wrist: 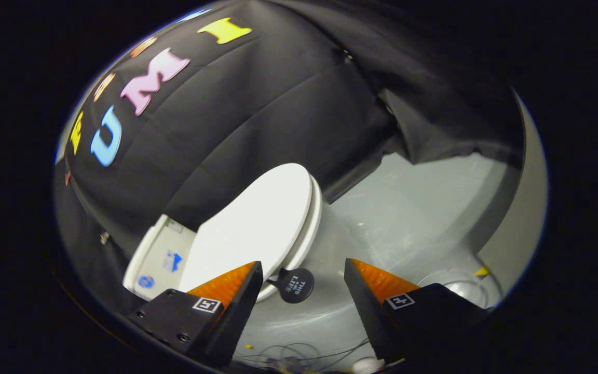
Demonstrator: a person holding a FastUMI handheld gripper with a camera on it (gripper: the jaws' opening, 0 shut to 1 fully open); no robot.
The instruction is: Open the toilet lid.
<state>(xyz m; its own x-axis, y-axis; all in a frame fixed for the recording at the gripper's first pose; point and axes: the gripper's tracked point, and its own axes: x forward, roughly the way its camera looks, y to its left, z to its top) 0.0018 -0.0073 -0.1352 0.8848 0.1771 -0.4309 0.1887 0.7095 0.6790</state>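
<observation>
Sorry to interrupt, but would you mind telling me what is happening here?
A person is bringing the hand-held gripper up to a white toilet to open it. The toilet lid is down on the seat. The fingers are spread apart, holding nothing, and a round black lift tab at the lid's rim lies between them.

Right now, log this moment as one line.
gripper: open, holding nothing | lid: down | lift tab: between fingers, untouched | step: grasp tab

Lid [257,228] closed on toilet [325,249] — ahead of tongs [303,272].
</observation>
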